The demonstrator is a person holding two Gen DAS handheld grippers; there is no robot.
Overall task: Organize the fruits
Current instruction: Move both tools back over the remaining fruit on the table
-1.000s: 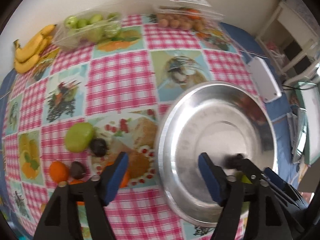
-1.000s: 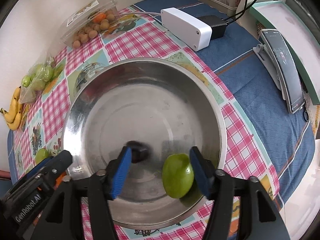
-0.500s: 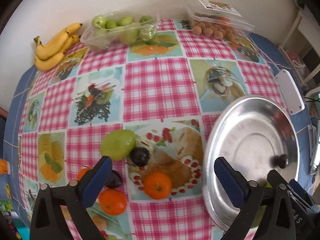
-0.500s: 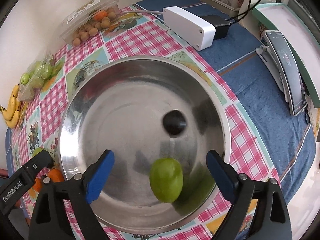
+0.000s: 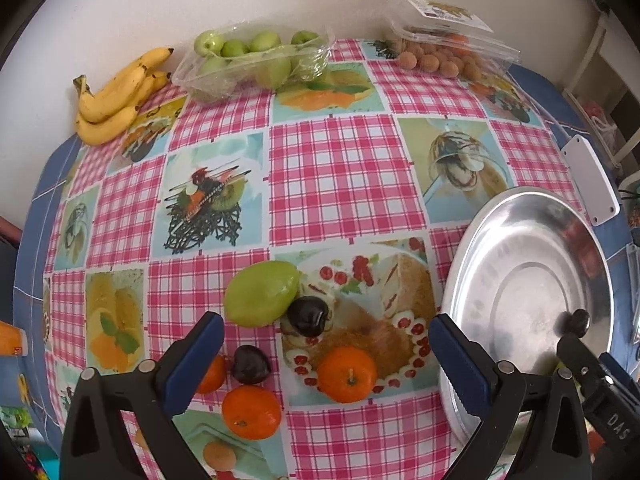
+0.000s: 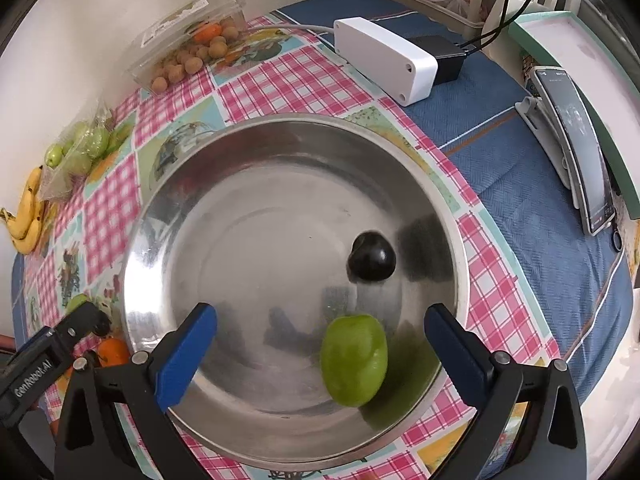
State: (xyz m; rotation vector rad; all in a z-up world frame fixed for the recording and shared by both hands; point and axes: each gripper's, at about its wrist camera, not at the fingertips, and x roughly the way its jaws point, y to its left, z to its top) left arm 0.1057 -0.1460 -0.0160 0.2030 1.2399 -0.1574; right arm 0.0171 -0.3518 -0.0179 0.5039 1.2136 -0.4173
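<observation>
Hovering wide and empty, the left gripper (image 5: 324, 344) hangs over the loose fruit, its jaws spread with nothing between them; an orange (image 5: 347, 374) sits nearest, two dark plums (image 5: 307, 316) and a green mango (image 5: 262, 294) just beyond, likely next for the steel bowl (image 6: 192, 168). Over that bowl the right gripper (image 6: 320, 340) has just been opening, jaws clear of the second green mango (image 6: 354, 360) lying between them, a dark plum (image 6: 371, 262) further in. Far back, bananas (image 5: 116, 96) and two clear tubs line the wall; the lowest orange (image 5: 210, 374) is half hidden behind a pad
</observation>
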